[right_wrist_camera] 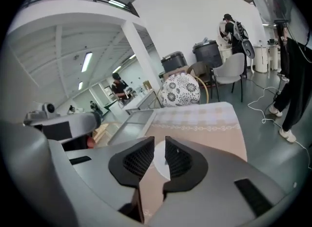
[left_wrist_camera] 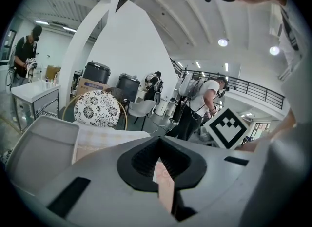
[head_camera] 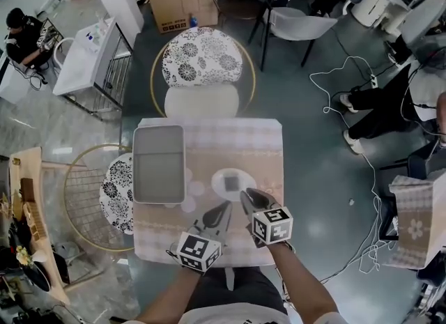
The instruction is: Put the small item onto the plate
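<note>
On the white round plate, mid-table on the pink checked tablecloth, lies the small grey square item. The right gripper points over the plate's near rim, its jaws slightly apart and gripping nothing, with only the plate showing through the gap. Just beside it, the left gripper has its tips drawn together, empty. A grey rectangular tray lies left of the plate, apart from it. Two round chairs with floral cushions stand beyond and left of the table.

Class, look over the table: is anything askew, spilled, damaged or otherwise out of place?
Nothing stands out. The small grey item lies on the white plate, the grey tray lies flat to its left, and nothing is spilled on the tablecloth.
</note>
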Demonstrator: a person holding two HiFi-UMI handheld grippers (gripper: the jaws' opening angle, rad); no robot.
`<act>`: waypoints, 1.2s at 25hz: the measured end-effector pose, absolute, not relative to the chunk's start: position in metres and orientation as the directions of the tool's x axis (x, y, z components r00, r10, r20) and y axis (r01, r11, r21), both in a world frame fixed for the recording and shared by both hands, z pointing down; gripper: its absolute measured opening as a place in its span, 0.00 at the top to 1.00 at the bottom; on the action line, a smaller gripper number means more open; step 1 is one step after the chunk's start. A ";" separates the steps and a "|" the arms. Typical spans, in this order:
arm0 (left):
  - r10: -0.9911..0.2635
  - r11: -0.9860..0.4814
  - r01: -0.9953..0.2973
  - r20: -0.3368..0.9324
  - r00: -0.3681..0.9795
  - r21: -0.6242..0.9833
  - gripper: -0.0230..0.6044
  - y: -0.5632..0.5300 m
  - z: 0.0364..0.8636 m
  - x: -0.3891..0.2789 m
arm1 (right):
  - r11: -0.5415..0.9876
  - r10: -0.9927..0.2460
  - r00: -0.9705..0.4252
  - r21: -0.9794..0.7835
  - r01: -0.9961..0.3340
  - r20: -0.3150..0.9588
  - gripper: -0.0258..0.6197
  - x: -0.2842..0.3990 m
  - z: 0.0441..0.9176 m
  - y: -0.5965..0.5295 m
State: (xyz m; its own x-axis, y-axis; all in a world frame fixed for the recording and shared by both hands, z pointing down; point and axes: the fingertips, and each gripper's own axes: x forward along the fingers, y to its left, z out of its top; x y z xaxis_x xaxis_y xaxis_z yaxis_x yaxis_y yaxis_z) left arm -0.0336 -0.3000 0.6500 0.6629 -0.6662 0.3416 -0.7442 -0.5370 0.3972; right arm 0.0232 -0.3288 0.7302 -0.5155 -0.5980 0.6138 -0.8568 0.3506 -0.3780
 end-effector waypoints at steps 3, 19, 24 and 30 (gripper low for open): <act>-0.672 -0.534 -0.749 0.340 0.658 0.393 0.96 -0.299 0.629 -0.030 | 0.377 -0.630 -0.546 -0.398 -0.837 0.552 0.87 0.024 0.686 -0.326; -0.731 -0.568 -0.763 0.236 0.640 0.310 0.96 -0.273 0.488 -0.012 | 0.540 -0.725 -0.621 -0.312 -0.781 0.299 0.94 0.030 0.492 -0.296; -0.762 -0.565 -0.779 0.189 0.619 0.272 0.96 -0.266 0.457 -0.011 | 0.574 -0.732 -0.635 -0.280 -0.770 0.248 0.94 0.035 0.460 -0.284; -0.788 -0.556 -0.792 0.145 0.599 0.252 0.96 -0.260 0.432 -0.009 | 0.603 -0.731 -0.647 -0.237 -0.762 0.216 0.94 0.039 0.434 -0.272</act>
State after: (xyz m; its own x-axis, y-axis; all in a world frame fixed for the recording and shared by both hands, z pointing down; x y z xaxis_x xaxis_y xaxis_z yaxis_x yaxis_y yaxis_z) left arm -0.0090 -0.2596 0.4317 0.5987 -0.7878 0.1449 -0.7922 -0.5557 0.2520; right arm 0.0392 -0.2718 0.4342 -0.6467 -0.7314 0.2163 -0.7615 0.6034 -0.2367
